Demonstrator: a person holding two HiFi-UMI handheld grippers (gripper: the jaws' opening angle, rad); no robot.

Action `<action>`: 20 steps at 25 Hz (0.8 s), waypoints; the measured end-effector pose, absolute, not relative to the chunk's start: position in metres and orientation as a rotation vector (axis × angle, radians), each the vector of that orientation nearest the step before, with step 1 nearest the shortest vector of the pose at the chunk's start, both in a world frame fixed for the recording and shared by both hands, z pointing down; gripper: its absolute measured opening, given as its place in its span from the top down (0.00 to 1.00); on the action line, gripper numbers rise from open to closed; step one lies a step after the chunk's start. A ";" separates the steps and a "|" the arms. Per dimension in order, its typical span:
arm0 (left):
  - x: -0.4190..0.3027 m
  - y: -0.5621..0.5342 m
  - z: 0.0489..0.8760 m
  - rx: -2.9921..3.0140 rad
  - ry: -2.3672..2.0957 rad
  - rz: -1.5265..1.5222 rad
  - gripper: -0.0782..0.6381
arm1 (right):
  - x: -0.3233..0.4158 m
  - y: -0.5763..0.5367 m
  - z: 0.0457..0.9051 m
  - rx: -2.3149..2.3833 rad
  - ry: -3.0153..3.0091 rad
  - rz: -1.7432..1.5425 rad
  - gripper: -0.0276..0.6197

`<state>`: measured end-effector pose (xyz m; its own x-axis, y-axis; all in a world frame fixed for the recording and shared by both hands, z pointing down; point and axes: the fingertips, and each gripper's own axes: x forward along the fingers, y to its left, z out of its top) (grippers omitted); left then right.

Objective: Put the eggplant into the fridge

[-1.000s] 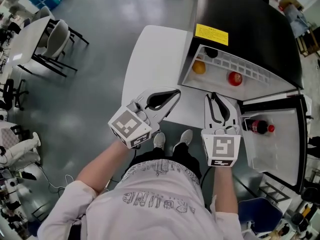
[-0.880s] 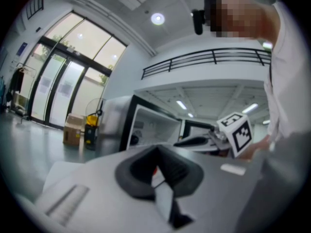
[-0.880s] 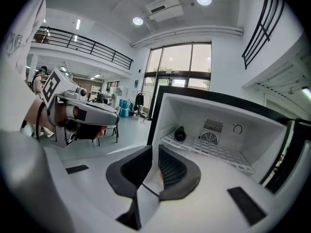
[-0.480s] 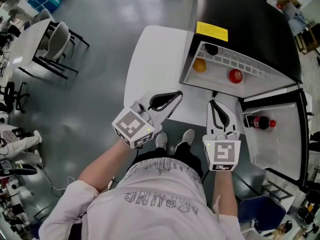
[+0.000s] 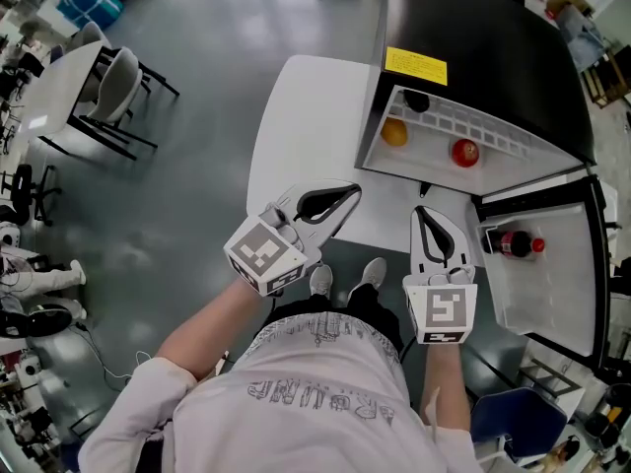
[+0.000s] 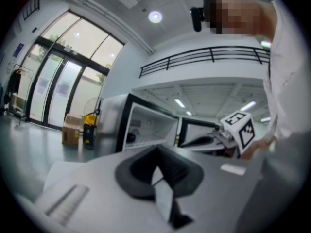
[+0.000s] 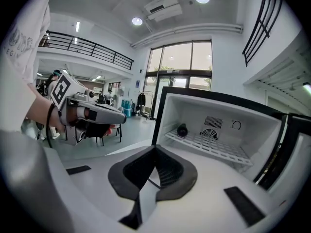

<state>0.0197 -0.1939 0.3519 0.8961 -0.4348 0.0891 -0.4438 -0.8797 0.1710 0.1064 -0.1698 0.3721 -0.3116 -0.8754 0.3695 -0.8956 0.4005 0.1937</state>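
In the head view I'm watching both claws hovering over the near edge of the white bench (image 5: 296, 126), facing the open black fridge (image 5: 493, 47) at the bench's right side. The left gripper (image 5: 351, 191) is holding its jaws together with nothing in them. The right gripper (image 5: 423, 210) is sitting just beside it without touching, and its jaws are together too. The small dark rounded eggplant (image 5: 416, 100) is lying at the left end of the white wire shelf (image 5: 473, 131) inside the fridge. A round orange fruit (image 5: 394, 133) and a round red fruit (image 5: 464, 153) are sitting nearer the compartment's front edge. A dark bottle with a red cap (image 5: 511, 244) is lying in the swung-open fridge door (image 5: 557, 294). In the left gripper view I'm seeing that claw's black pads meeting along one line, empty, with the fridge and the right claw beyond them. In the right gripper view that claw's jaws have just been closing and are now pressing pad to pad on nothing. The eggplant is resting on the shelf's left end, well apart from them.
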 end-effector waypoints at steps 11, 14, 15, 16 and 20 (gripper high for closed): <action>0.025 -0.196 0.349 2.880 -0.673 0.075 0.88 | 0.116 -0.171 0.373 1.527 -2.249 0.079 0.95; 0.028 -0.195 0.347 2.884 -0.670 0.075 0.88 | 0.119 -0.172 0.371 1.528 -2.252 0.076 0.95; 0.029 -0.195 0.347 2.884 -0.669 0.074 0.88 | 0.119 -0.172 0.371 1.527 -2.253 0.074 0.95; 0.030 -0.195 0.347 2.885 -0.668 0.073 0.88 | 0.120 -0.172 0.371 1.526 -2.254 0.072 0.95; 0.033 -0.196 0.346 2.889 -0.664 0.070 0.88 | 0.120 -0.173 0.372 1.523 -2.252 0.071 0.95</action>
<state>0.0327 -0.1956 0.3461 0.8995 -0.4287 0.0847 -0.4370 -0.8849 0.1611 0.1205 -0.1734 0.3721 -0.3124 -0.8762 0.3669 -0.8975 0.3988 0.1882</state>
